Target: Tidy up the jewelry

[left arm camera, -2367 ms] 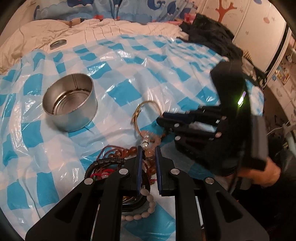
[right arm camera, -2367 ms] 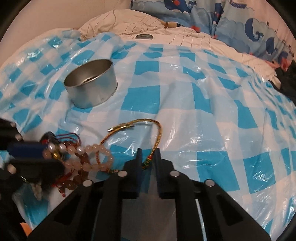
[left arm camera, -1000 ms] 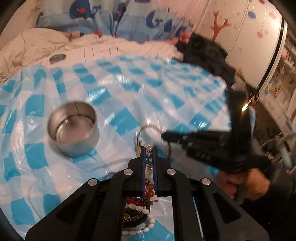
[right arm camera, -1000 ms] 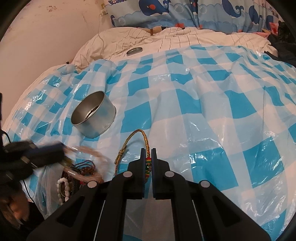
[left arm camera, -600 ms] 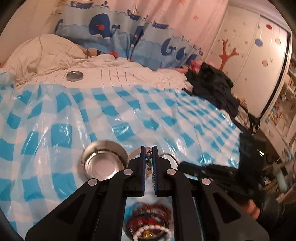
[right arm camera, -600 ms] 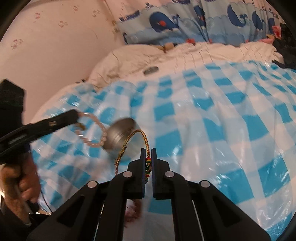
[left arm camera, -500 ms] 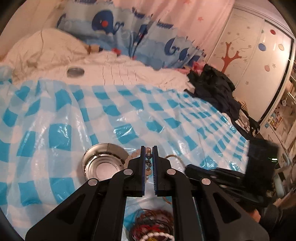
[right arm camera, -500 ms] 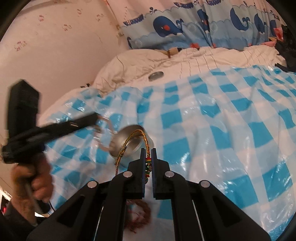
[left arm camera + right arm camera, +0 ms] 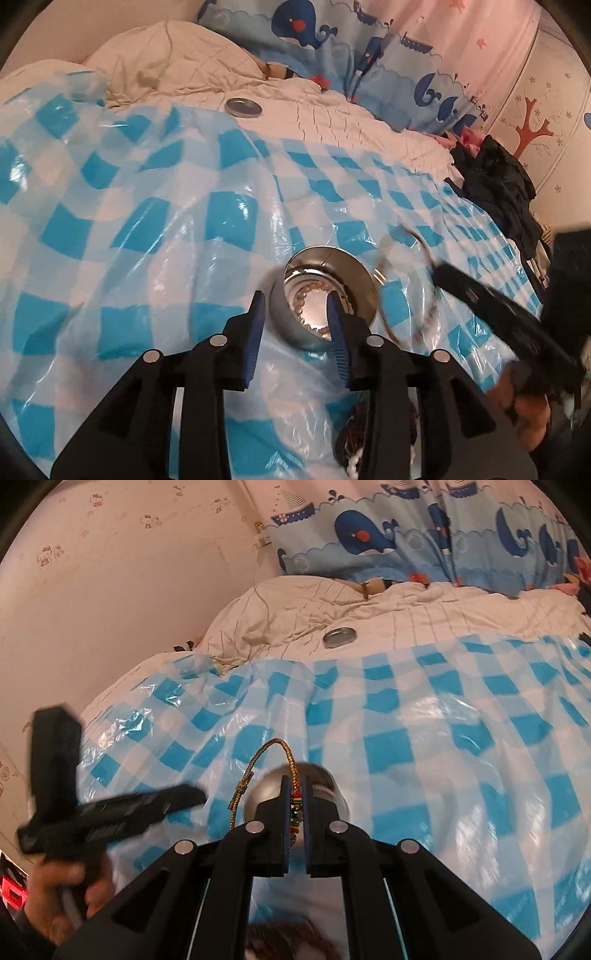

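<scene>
A round metal tin (image 9: 328,295) sits on the blue-checked plastic sheet, with a pale bead bracelet (image 9: 306,301) lying inside it. My left gripper (image 9: 295,314) is open and empty, its fingers straddling the tin from above. My right gripper (image 9: 295,805) is shut on a gold cord bracelet (image 9: 258,764) and holds it in the air over the tin (image 9: 325,779). In the left wrist view the right gripper (image 9: 439,275) comes in from the right with the blurred cord bracelet (image 9: 406,284) hanging beside the tin.
A heap of remaining bracelets (image 9: 354,439) lies at the near edge of the sheet. The tin's lid (image 9: 243,107) rests on the cream quilt behind. Dark clothes (image 9: 495,184) lie at the far right. A whale-print curtain and wall stand behind the bed.
My left gripper carried the bead bracelet up and over the tin, opened, and the bracelet now lies inside. My right gripper lifted the gold cord bracelet and brought it over the tin.
</scene>
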Motion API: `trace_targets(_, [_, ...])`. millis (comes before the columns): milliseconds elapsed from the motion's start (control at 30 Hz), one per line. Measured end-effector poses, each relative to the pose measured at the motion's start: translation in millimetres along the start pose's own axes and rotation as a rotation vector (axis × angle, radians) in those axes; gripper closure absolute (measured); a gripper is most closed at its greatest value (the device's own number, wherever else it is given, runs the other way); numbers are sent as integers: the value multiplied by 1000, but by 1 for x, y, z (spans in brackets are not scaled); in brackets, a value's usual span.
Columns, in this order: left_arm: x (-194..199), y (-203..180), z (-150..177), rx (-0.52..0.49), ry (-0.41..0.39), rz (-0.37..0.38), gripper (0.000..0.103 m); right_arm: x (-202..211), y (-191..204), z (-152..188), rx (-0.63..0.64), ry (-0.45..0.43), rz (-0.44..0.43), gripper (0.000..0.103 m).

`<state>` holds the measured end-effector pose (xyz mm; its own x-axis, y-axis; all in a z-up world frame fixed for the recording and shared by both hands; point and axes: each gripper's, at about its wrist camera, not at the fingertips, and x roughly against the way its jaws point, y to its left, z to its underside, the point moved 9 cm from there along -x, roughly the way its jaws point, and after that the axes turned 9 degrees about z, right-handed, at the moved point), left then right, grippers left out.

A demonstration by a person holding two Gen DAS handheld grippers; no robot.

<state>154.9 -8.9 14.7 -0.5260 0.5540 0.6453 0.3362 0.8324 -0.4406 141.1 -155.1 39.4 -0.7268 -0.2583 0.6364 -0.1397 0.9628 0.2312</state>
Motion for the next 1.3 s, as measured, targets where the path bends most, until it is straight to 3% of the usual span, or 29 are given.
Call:
trace_targets(200, [20,-4,9,-42,-6,-22,56,-51,-3,19,18,147,43,94])
trace_targets(300, [23,-8,15,-58,3,-23,54,-33,-17,23,4,130,75,60])
trace_targets(500, [16,-28,45,-123,83,9,49,25,-39,38,36,76,120,55])
trace_targets(733, [6,-52,107,-213,194,62,48,41,-54,74,-8,165,61,55])
trace_targets(833, [9,-61,133,-303,214,75,48,45,-45,86,46,177,53,55])
trace_targets(1000, [17,-78,141,-362,187,125,48,41,-34,99,82,210,47,53])
trace_targets(1067, [15,-82,141,-376,189,118,48,41,-31,99,92,207,54,48])
trace_targets(1300, [-2,-76,154,-349,236,100,48,37,-27,103,104,220,49,47])
